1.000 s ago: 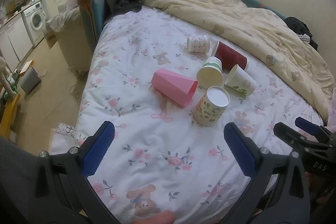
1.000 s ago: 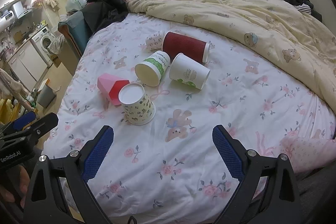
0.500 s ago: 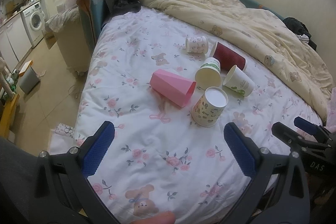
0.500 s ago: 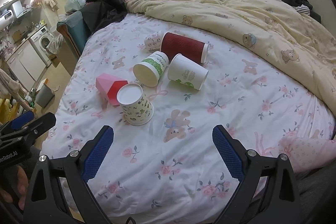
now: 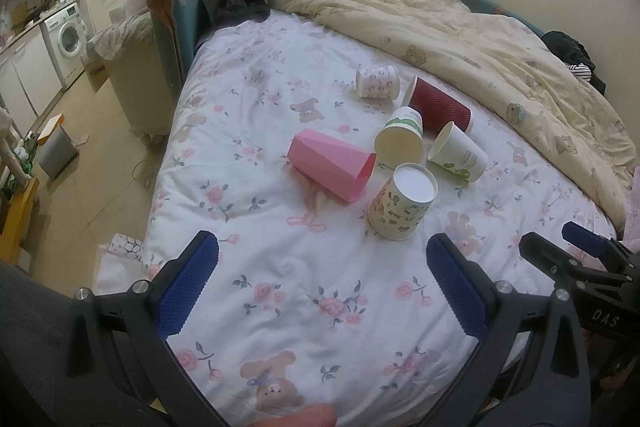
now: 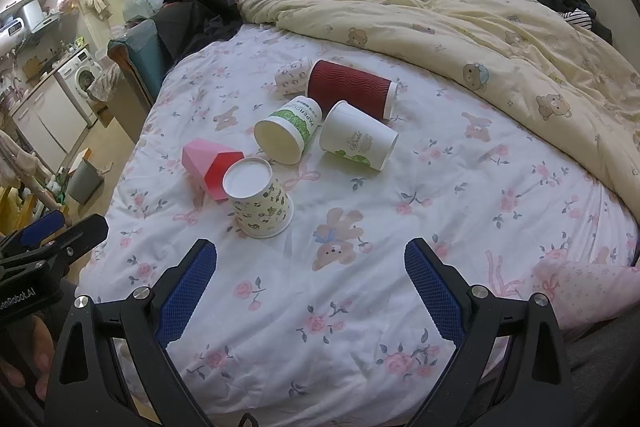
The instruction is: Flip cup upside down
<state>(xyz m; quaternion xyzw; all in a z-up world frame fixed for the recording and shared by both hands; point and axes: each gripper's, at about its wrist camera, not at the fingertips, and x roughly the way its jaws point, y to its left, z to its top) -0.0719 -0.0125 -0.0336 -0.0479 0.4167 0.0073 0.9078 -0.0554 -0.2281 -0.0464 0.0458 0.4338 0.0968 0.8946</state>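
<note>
Several paper cups sit on the flowered bed sheet [image 5: 280, 267]. A cartoon-print cup [image 5: 402, 201] [image 6: 260, 203] stands upside down, base up. A pink cup [image 5: 332, 165] [image 6: 210, 167], a green-banded cup [image 5: 402, 139] [image 6: 290, 133], a white cup [image 5: 458, 153] [image 6: 358, 137], a dark red cup [image 5: 440, 105] [image 6: 352, 89] and a small patterned cup [image 5: 378, 81] [image 6: 292, 75] lie on their sides. My left gripper [image 5: 320, 279] is open and empty, near the bed's front edge. My right gripper [image 6: 310, 279] is open and empty, to its right.
A cream quilt [image 5: 480, 39] is piled along the back and right of the bed. A teal sofa arm with dark clothes [image 5: 180, 15] stands at the bed's left. A washing machine [image 5: 66, 39] and a grey bin [image 5: 56, 151] stand on the floor at left.
Both grippers have drawn back slightly from the cups, staying open. The cups have not moved.
</note>
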